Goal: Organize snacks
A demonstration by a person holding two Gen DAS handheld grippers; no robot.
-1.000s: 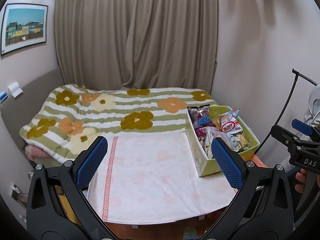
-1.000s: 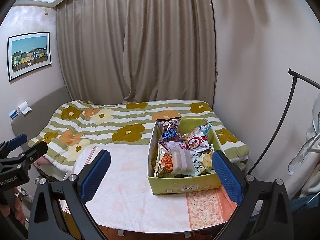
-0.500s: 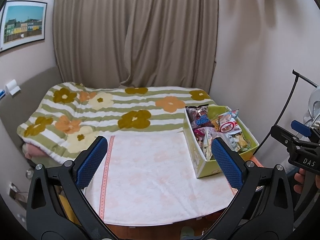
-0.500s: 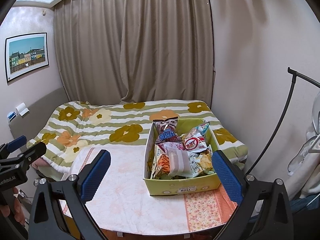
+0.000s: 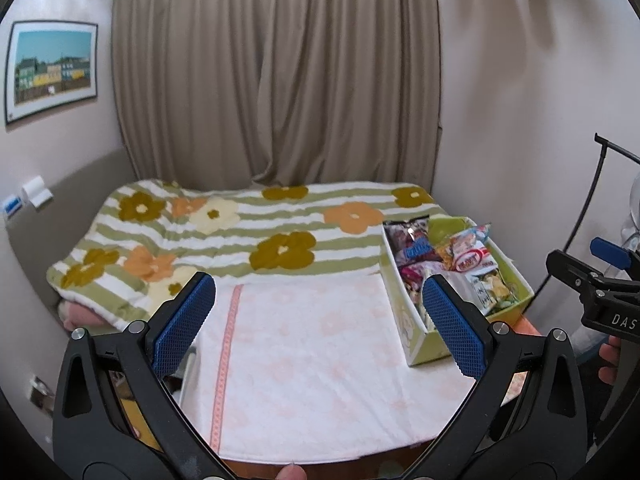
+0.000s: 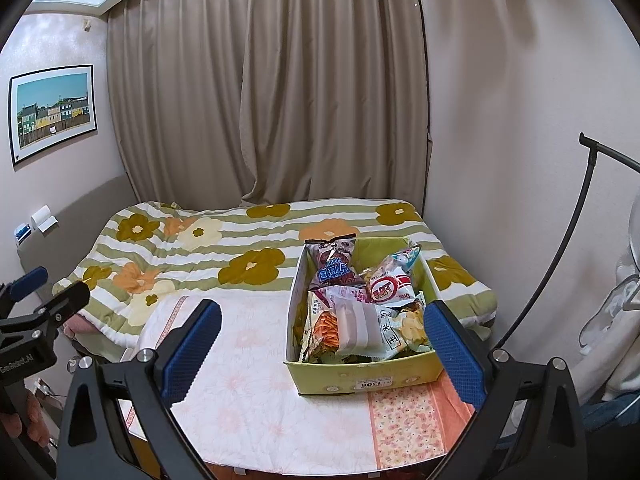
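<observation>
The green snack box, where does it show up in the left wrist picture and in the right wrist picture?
Left wrist view: the green snack box sits at right of centre, partly behind the right finger.
Right wrist view: it sits just right of centre, between the fingers.
Shared landmark: the flowered blanket directly behind the box in both.

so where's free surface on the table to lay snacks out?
Bare: the white floral cloth from the green snack box leftward to the cloth's pink stripe, back to the flowered blanket. Also a small orange patterned patch in front of the box. Crowded: the box itself, packets piled to the rim. Both grippers open, empty.
</observation>
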